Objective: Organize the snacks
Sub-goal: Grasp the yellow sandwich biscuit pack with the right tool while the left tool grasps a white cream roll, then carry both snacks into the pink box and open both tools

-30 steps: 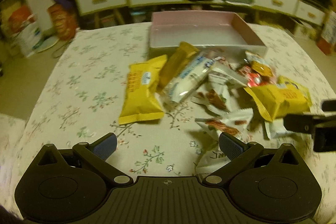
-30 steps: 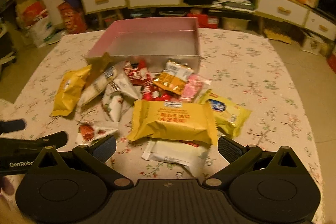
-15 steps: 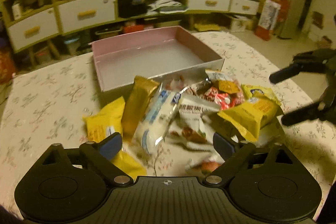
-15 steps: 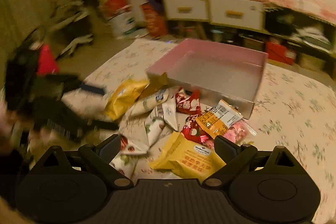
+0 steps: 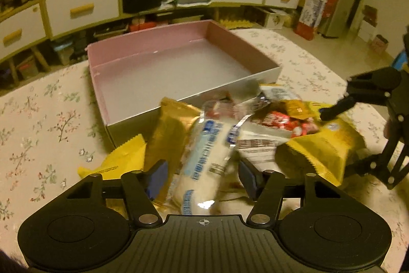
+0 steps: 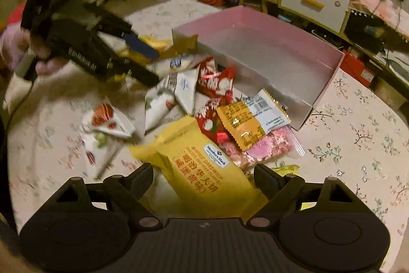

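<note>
A pile of snack packets lies on the floral tablecloth in front of an empty pink box, which also shows in the right wrist view. My left gripper is open, its fingers either side of a long white-and-blue packet; contact is unclear. My right gripper is open over a large yellow packet, which lies between its fingers. Red packets, an orange sachet and a pink bag lie nearby. The other gripper shows in each view, the right one in the left wrist view and the left one in the right wrist view.
A gold packet and a yellow packet lie left of the white one. White triangular packets lie at the pile's left. Cabinets with white drawers stand behind the table. The table's edge curves at the right.
Both grippers have dropped closer to the pile. The left now straddles the white-and-blue packet; the right now straddles the large yellow packet. Both views have swung sideways.
</note>
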Tool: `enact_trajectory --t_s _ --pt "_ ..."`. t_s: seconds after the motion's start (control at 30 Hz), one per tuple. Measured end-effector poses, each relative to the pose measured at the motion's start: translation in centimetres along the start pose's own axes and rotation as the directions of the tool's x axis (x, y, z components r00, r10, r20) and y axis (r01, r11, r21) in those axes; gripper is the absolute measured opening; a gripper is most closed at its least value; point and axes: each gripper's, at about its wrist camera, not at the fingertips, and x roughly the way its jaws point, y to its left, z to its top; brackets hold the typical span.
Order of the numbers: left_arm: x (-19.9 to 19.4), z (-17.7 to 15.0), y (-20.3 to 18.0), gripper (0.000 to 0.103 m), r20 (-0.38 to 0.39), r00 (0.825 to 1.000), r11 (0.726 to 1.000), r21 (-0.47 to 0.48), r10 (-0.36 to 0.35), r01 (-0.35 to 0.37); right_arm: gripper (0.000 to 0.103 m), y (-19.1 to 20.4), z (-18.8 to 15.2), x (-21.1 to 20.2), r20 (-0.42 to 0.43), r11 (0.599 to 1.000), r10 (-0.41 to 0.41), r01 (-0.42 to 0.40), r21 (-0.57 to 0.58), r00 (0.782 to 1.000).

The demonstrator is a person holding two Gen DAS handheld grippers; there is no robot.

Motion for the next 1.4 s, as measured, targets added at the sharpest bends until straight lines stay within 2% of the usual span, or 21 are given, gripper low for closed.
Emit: enact_trajectory --t_s 0.13,0.17,0.3,0.33,0.4,0.5,0.7,1.07,1.17,1.4 --pt "0.5 0.2 -0.4 0.058 0.001 1.0 1.0 0.002 0.026 -0.026 0.042 -0.2 0.2 1.1 -0.021 1.0 -0.003 0.004 0.008 1.0" --pt "0.6 0.3 -0.5 0.056 0.0 0.999 0.999 0.006 0.035 -0.035 0.037 -0.1 0.2 1.1 -0.02 1.0 -0.003 0.003 0.012 1.0" --pt "0.6 0.0 -1.6 0.038 -0.02 0.997 0.996 0.038 0.078 -0.077 0.032 0.3 0.0 1.2 -0.006 1.0 -0.019 0.02 0.024 1.0" --pt "0.6 -0.3 -1.8 0.037 -0.023 0.995 0.995 0.047 0.094 -0.092 0.031 0.2 -0.1 1.3 -0.002 0.999 -0.023 0.024 0.035 1.0" --pt "0.6 -0.6 -2.1 0.031 -0.031 0.993 0.993 0.049 0.11 -0.109 0.015 0.2 -0.5 0.9 0.009 0.998 -0.036 0.036 0.055 0.999" --pt "0.5 -0.8 -2.1 0.025 -0.031 0.99 0.99 0.03 0.137 -0.136 0.008 -0.3 -0.7 0.5 0.018 0.993 -0.044 0.041 0.111 0.999" --pt "-0.5 -0.7 -1.8 0.016 -0.018 0.99 0.99 -0.03 0.14 -0.14 0.005 -0.4 -1.0 -0.1 0.019 0.987 -0.053 0.049 0.152 0.998" --pt "-3.1 -1.0 -1.3 0.014 -0.051 0.997 0.989 -0.133 0.059 -0.065 0.005 -2.0 0.1 -1.6 0.096 0.948 -0.018 -0.014 0.317 0.995" --pt "-3.9 -0.4 -1.0 0.014 -0.023 0.999 0.985 -0.167 0.041 -0.044 0.005 -2.4 1.3 -1.7 0.116 0.929 -0.026 -0.018 0.369 0.993" --pt "-4.6 2.6 0.3 0.014 0.058 0.998 0.965 -0.263 0.019 -0.004 0.005 -3.5 4.7 -1.8 0.154 0.892 -0.103 0.022 0.452 0.983"
